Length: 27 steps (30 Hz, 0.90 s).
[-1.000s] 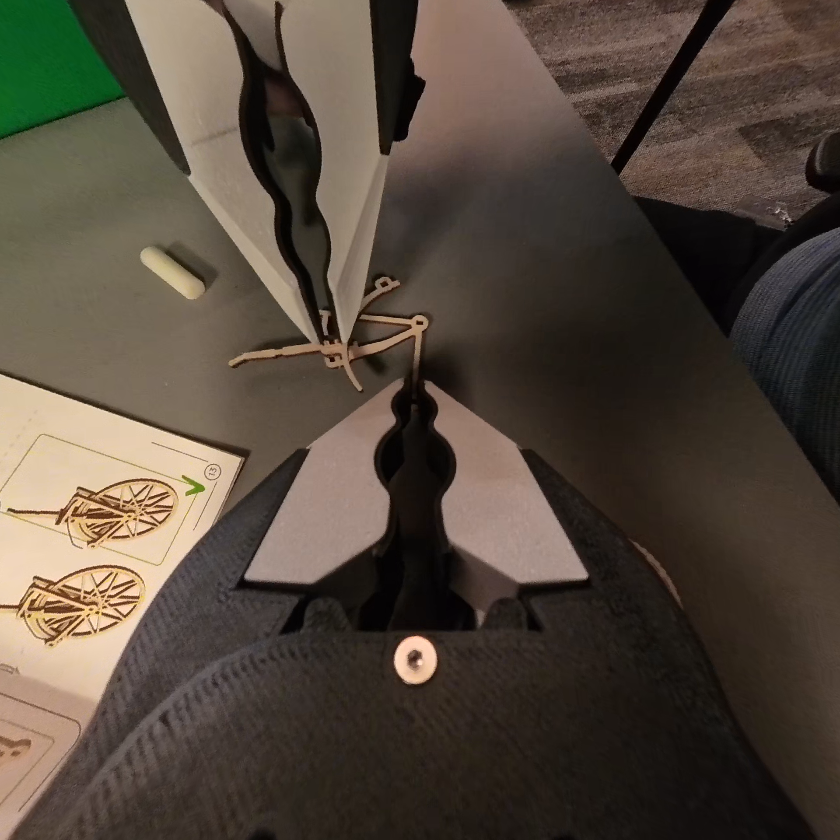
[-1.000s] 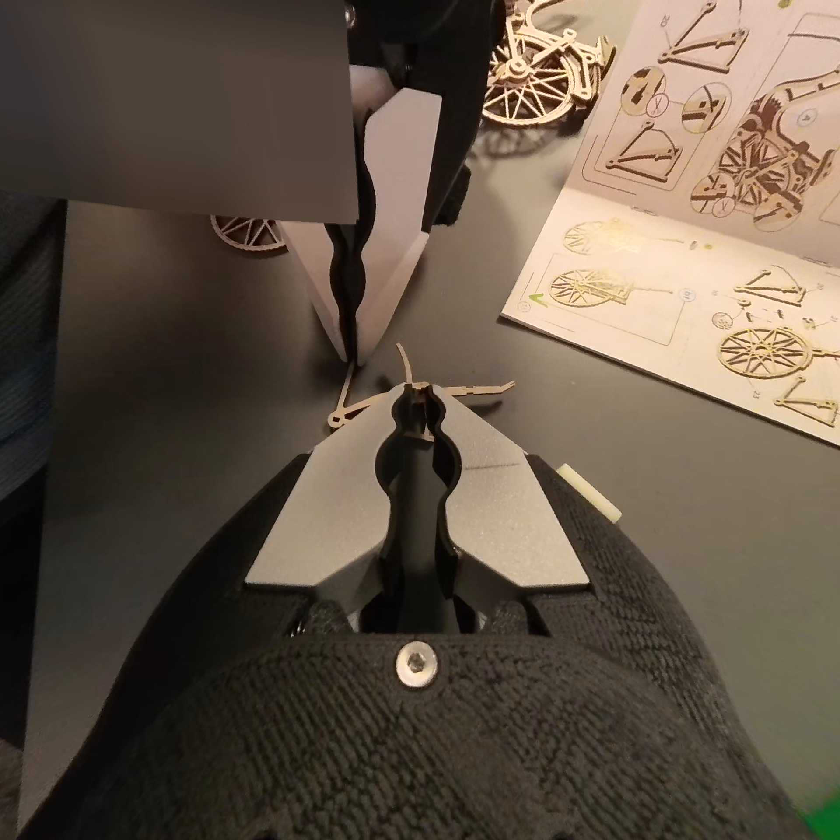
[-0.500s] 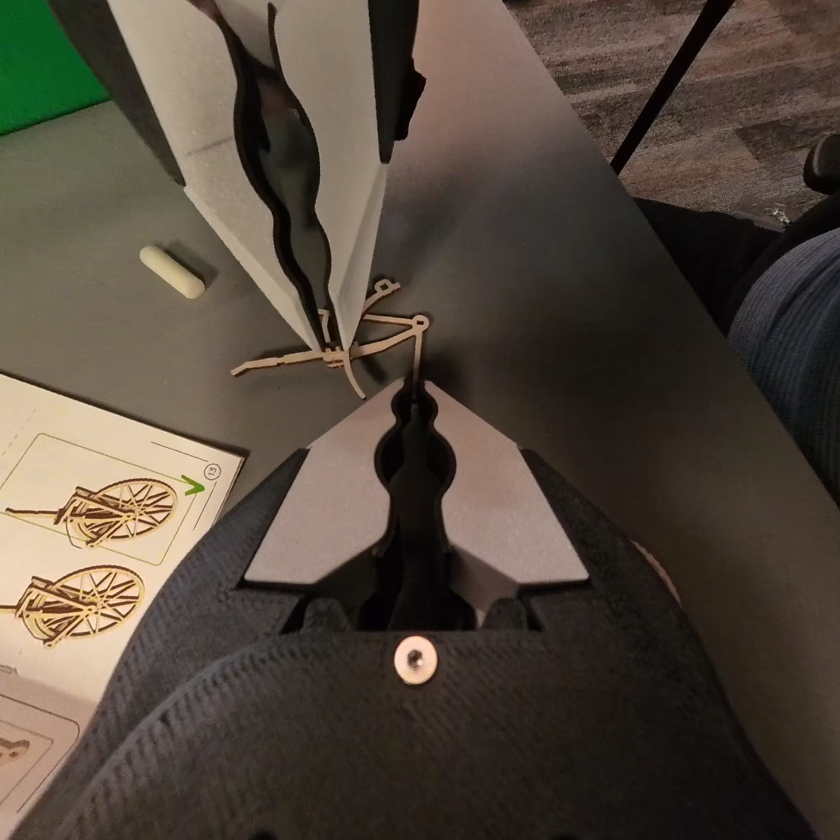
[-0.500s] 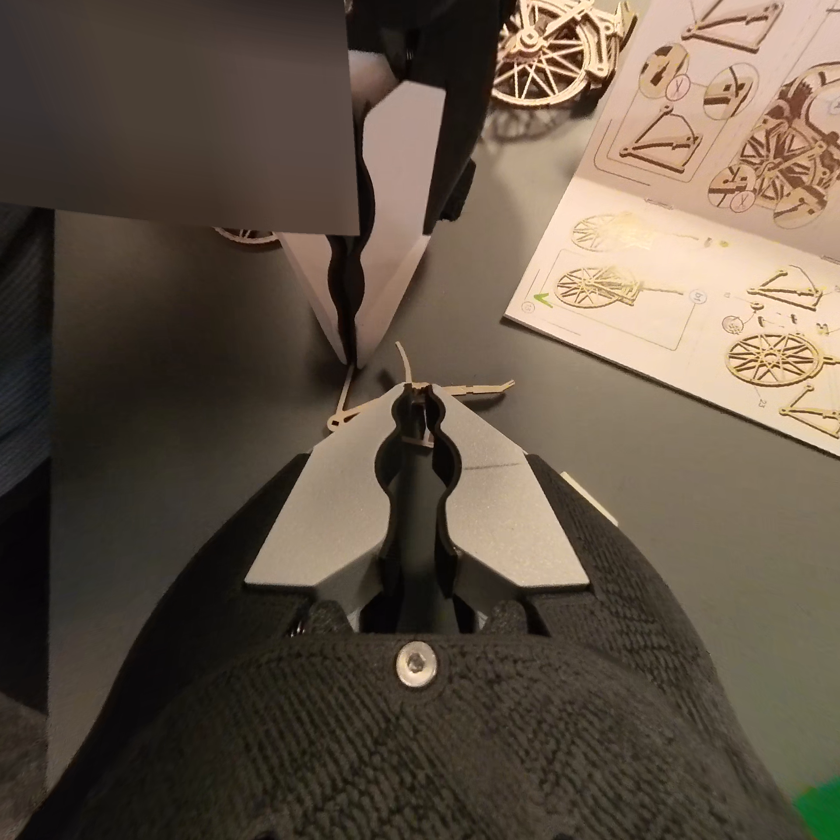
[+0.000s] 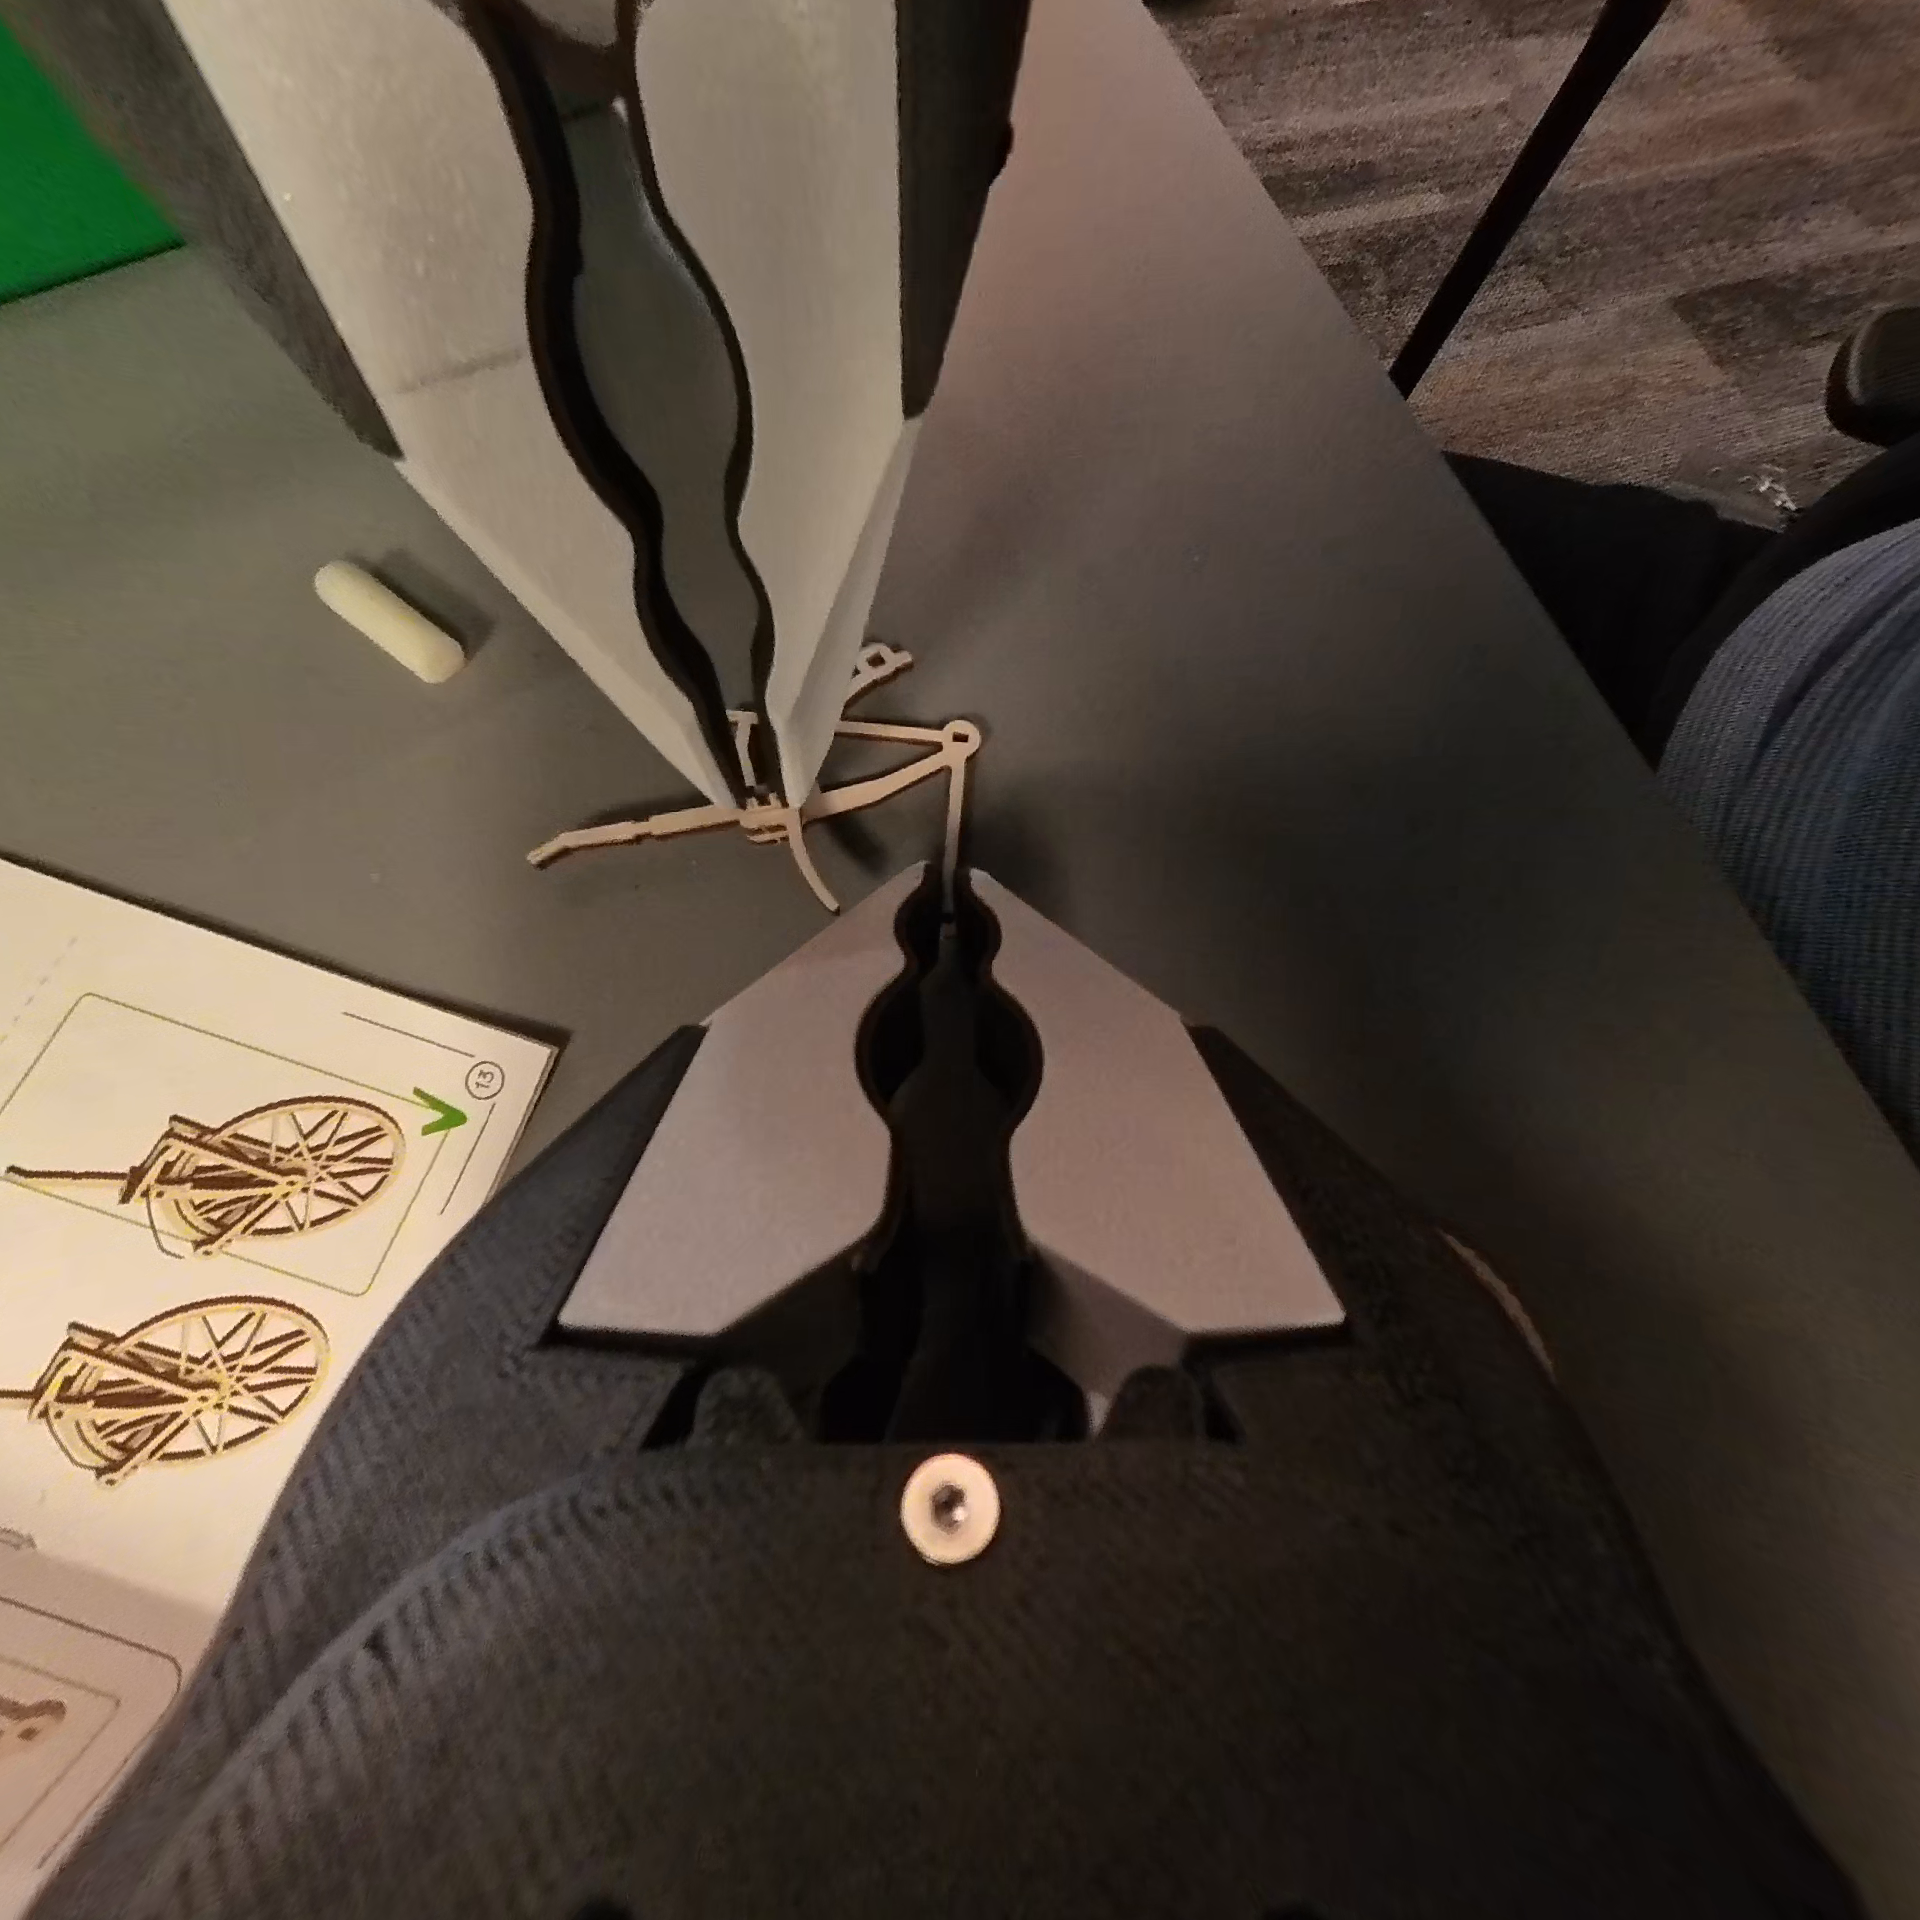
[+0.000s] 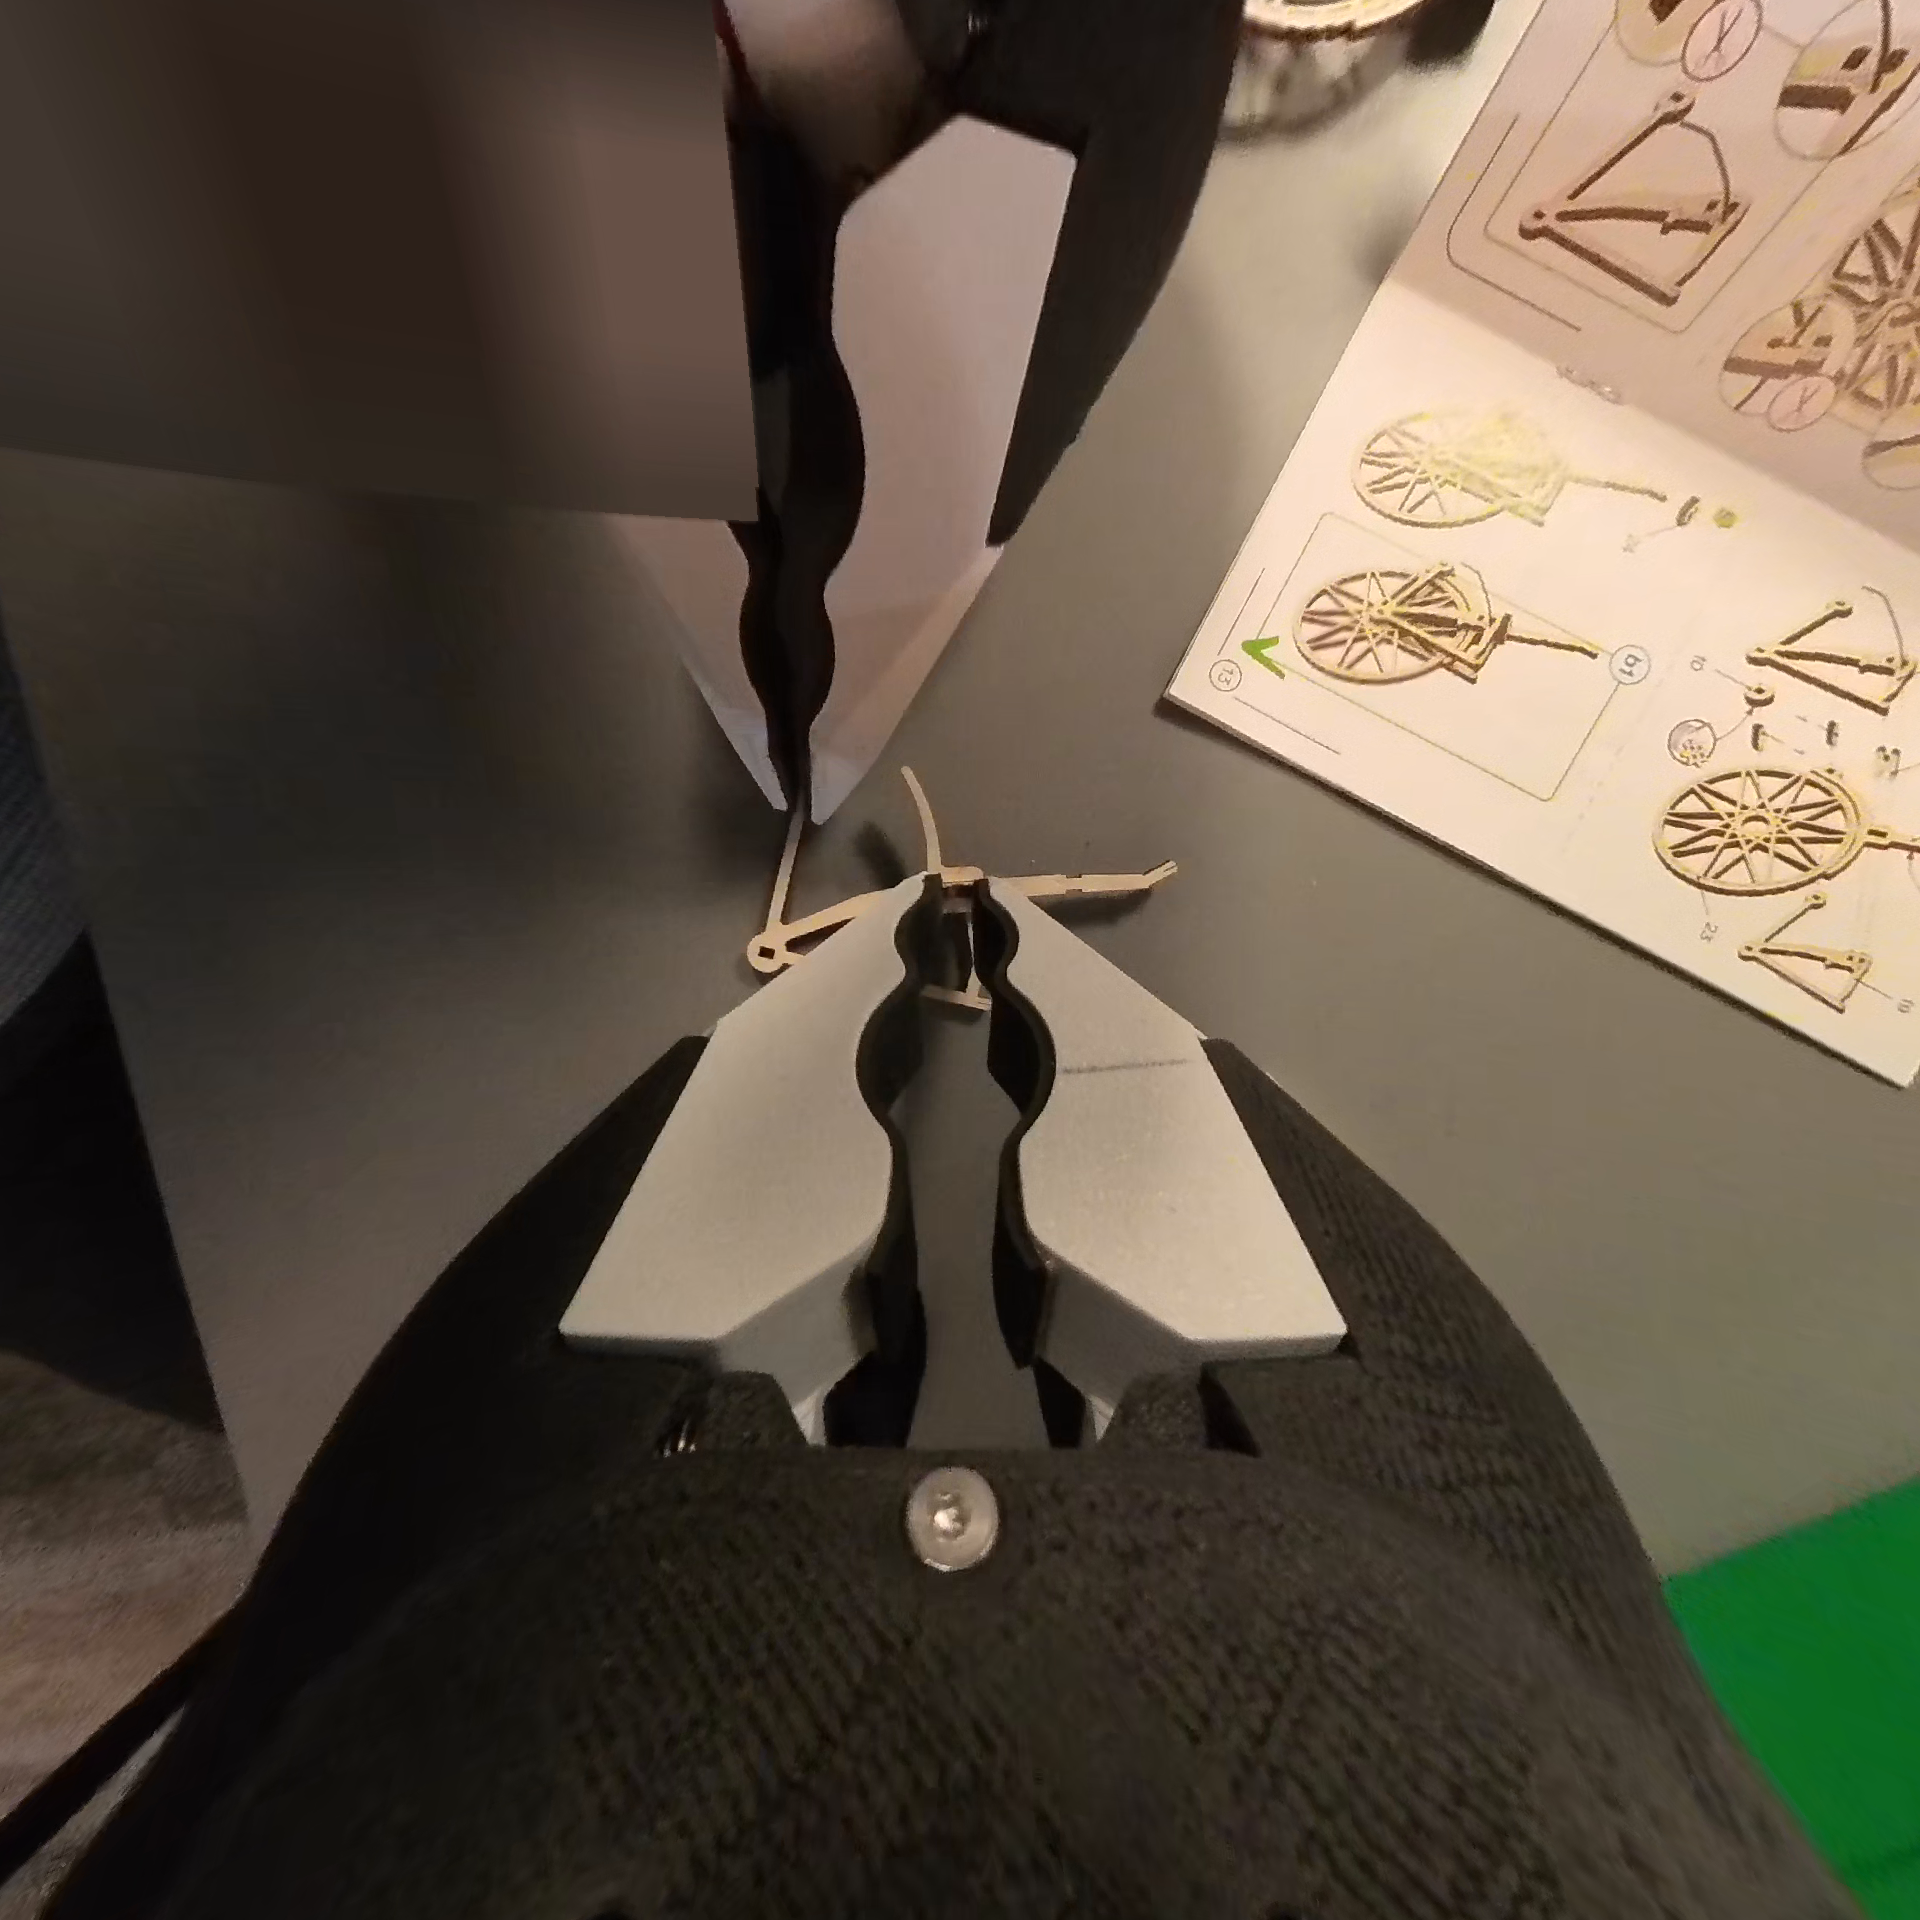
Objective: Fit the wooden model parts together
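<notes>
Left wrist view: we see our left gripper (image 5: 948, 896) clenched on one thin strut of the wooden model part (image 5: 883, 774); our right gripper (image 5: 750, 800) pinches its junction, beside the instruction sheet (image 5: 156, 1039).

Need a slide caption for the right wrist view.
Both grey claws, right and left, pinch a thin pale wooden frame piece beside an illustrated instruction sheet.

Both views are dim and warm-toned, with light apparently from overhead, though no source shows. The dark table (image 5: 1195, 644) carries a soft sheen and faint shadows under the thin wooden model part (image 5: 831, 800). Wide-angle bending curves the edges. The instruction sheet (image 6: 1621, 582) is brightest; its far corner blurs, as does the spoked wooden wheel (image 6: 1299, 42).
</notes>
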### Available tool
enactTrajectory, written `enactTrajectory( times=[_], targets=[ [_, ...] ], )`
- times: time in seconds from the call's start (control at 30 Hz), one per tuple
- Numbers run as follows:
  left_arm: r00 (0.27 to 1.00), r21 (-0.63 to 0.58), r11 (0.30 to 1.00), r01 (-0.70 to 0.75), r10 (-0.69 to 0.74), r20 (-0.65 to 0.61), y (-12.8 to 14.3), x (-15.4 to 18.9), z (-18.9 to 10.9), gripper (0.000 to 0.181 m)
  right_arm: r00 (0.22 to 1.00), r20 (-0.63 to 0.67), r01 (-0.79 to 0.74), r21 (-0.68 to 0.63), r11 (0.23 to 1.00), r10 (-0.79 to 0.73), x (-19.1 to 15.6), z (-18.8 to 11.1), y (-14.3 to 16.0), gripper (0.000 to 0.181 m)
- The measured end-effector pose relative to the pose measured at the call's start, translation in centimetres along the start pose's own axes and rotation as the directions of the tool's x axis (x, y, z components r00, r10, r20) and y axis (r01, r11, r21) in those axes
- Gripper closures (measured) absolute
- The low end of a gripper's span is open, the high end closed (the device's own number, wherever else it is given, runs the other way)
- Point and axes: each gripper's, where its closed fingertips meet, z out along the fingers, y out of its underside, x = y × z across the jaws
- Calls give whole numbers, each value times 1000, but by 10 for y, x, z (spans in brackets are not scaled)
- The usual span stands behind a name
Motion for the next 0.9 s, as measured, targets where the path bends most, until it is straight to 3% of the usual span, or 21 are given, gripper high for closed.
enactTrajectory(
  times=[0.33, 0.9],
  targets=[
    [1000, -2, 1000, -6, 6, -4, 0, 0, 0, 179, 999, -13, 49, -129, 990, -51, 0, 2, -2, 178],
    [1000, 0, 1000, -10, 10, 5, 0, 0, 0, 179, 998, -41, -51, 133, 990, 57, 0, 0, 3, 177]
  ],
)
